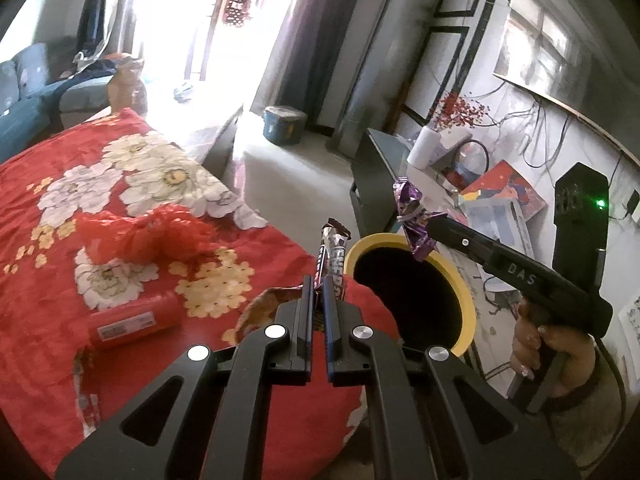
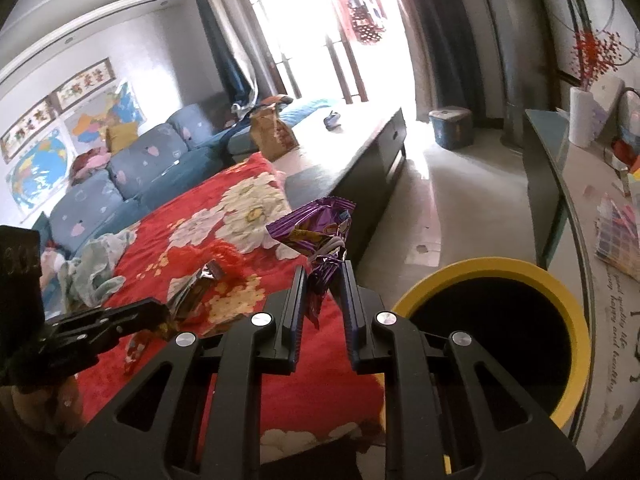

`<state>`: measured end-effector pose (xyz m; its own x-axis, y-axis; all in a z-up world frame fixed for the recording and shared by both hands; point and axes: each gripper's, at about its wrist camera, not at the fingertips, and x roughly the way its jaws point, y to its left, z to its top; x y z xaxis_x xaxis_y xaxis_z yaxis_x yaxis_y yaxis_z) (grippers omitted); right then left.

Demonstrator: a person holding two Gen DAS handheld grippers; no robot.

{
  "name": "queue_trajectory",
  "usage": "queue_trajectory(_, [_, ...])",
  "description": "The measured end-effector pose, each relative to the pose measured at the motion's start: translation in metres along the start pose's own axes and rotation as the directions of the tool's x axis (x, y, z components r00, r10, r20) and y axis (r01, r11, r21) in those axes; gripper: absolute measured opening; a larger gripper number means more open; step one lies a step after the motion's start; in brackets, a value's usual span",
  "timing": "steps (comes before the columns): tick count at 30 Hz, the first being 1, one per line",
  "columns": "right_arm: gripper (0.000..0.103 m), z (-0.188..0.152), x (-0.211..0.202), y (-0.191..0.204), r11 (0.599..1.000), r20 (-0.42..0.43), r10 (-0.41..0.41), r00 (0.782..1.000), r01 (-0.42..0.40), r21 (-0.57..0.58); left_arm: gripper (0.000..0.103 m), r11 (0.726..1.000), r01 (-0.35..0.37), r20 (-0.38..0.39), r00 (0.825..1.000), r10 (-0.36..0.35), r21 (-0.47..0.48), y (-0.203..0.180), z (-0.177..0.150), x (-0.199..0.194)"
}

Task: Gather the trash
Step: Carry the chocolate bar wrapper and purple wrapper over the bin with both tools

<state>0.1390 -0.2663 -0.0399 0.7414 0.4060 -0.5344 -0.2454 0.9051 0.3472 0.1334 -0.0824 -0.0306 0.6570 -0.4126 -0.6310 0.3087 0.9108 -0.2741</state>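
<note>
A purple wrapper (image 2: 316,226), a yellow-rimmed bin (image 2: 560,292), and a red blanket (image 1: 52,184) patterned with white flowers

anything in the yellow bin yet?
Cannot tell. The yellow bin interior is black in both views; its bottom is not visible. The purple wrapper in the right gripper hangs over its rim; the left gripper holds a snack wrapper.

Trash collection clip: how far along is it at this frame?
Bin contents can't be seen. In hand: the right gripper pinches a purple wrapper over the yellow bin; the left gripper holds a candy-bar wrapper. Left: red mesh and red packet on the blanket.
</note>
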Motion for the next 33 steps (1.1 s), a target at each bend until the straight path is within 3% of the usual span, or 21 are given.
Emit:
queue_trajectory(18, [0.012,0.002,-0.005,-0.043,0.994,0.012,-0.070,0.997,0.069,0.090,0.004,0.996,0.073,-0.027,0.997,-0.071,0.055,-0.040,0.002,0.029])
queue_trajectory(33, [0.012,-0.009,-0.005,-0.097,0.968,-0.009,-0.180,0.984,0.179,0.175,0.004,0.982,0.165,-0.083,0.984,-0.157,0.094,-0.084,-0.006,0.068])
